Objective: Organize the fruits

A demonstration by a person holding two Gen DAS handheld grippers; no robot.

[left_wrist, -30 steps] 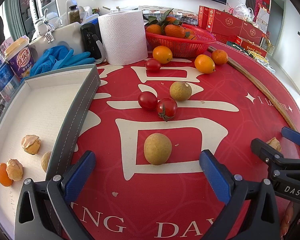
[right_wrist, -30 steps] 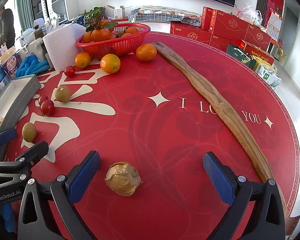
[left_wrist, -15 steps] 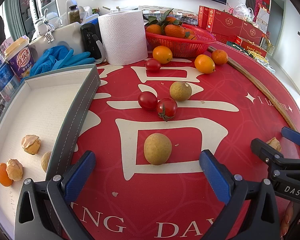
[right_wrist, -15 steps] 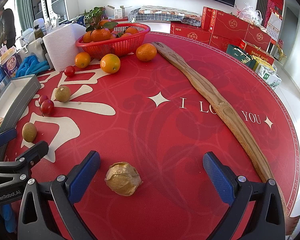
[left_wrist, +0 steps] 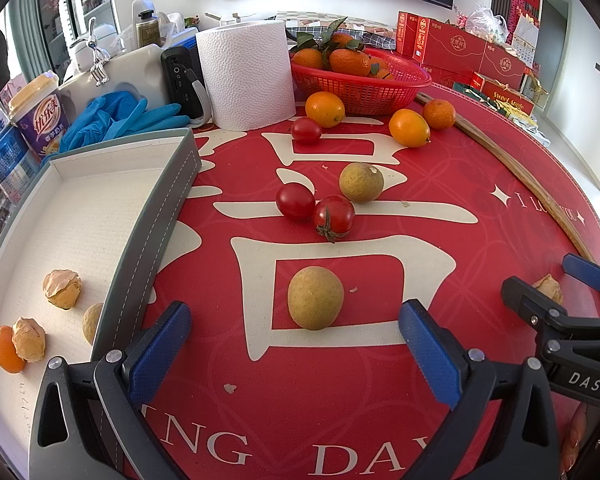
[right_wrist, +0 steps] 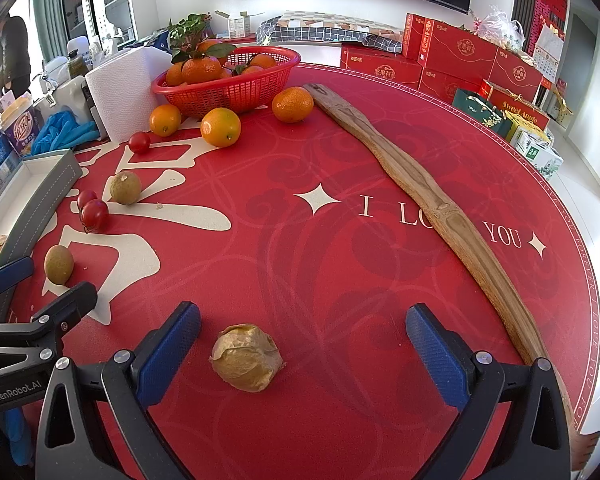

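My left gripper is open, low over the red mat, with a brown-green round fruit lying just ahead between its fingers. Farther off sit two cherry tomatoes, a second brown-green fruit, a third tomato and loose oranges. The grey-rimmed white tray on the left holds two husked fruits, a small orange one and a round brown one. My right gripper is open around a papery husked fruit on the mat, not touching it.
A red basket of leafy oranges stands at the back beside a paper towel roll. A long wooden stick crosses the right side of the mat. Blue gloves, cups and boxes crowd the far left; red gift boxes line the back right.
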